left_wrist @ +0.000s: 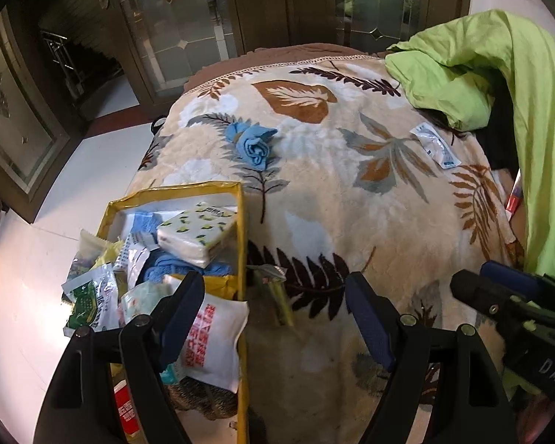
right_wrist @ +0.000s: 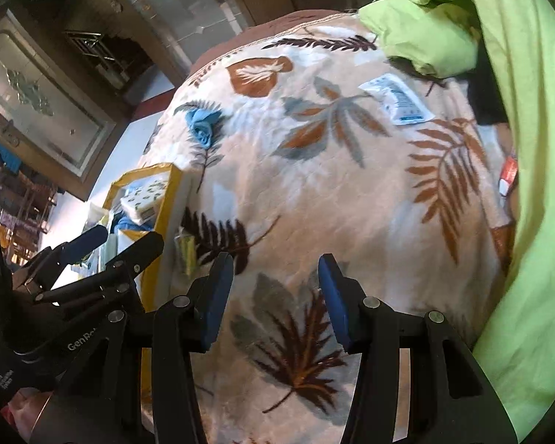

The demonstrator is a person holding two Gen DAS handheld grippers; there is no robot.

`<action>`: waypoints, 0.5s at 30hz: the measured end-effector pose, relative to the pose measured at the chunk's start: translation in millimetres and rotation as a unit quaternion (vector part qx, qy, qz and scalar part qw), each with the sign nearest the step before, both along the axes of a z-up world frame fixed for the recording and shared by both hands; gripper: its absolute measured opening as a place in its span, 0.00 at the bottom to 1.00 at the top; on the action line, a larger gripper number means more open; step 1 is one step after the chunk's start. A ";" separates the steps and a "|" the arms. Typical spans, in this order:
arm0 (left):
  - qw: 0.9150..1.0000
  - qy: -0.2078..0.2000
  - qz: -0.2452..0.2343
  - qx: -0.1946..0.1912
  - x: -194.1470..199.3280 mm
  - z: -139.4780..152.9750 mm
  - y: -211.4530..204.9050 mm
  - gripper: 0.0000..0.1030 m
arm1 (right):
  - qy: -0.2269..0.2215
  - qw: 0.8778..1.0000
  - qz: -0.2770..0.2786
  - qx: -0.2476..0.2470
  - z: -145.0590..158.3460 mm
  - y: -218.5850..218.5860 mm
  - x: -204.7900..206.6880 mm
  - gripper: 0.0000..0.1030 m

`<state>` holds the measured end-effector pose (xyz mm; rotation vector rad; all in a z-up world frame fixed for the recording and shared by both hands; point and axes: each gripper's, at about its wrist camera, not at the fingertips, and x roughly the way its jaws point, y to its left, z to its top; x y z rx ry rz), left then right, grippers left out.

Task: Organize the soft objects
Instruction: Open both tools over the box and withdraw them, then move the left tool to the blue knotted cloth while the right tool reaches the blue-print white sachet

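Observation:
A rolled blue cloth (left_wrist: pixel 253 144) lies on the leaf-patterned blanket (left_wrist: pixel 333 192), far ahead of both grippers; it also shows in the right wrist view (right_wrist: pixel 202 127). A white-and-blue packet (left_wrist: pixel 434 144) lies further right (right_wrist: pixel 397 100). A yellow-rimmed box (left_wrist: pixel 240 222) at the blanket's left edge holds a tissue pack (left_wrist: pixel 198 233), blue cloths and several packets. My left gripper (left_wrist: pixel 275 309) is open and empty beside the box. My right gripper (right_wrist: pixel 275 296) is open and empty above the blanket.
A lime-green sheet (left_wrist: pixel 499 85) is heaped at the right (right_wrist: pixel 518 148). A small green wrapped item (left_wrist: pixel 273 285) lies by the box. A red-and-white packet (right_wrist: pixel 508 177) sits at the blanket's right edge. White floor (left_wrist: pixel 37 259) and glass doors lie to the left.

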<state>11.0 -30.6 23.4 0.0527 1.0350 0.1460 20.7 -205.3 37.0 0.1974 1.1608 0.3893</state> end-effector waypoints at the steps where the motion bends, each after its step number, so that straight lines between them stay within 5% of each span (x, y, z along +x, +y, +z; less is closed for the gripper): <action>1: 1.000 0.001 0.000 0.001 0.7 -0.7 -1.1 0.77 | 0.000 1.000 -0.002 -0.001 0.5 -2.0 1.1 0.47; 9: 1.000 0.005 -0.002 0.007 7.1 -7.5 -5.2 0.77 | 0.005 1.000 -0.017 0.001 -1.4 -15.9 10.6 0.47; 15: 0.999 0.013 0.010 -0.036 20.6 -0.3 13.6 0.77 | 0.015 0.999 -0.045 -0.003 -6.9 -35.3 24.1 0.47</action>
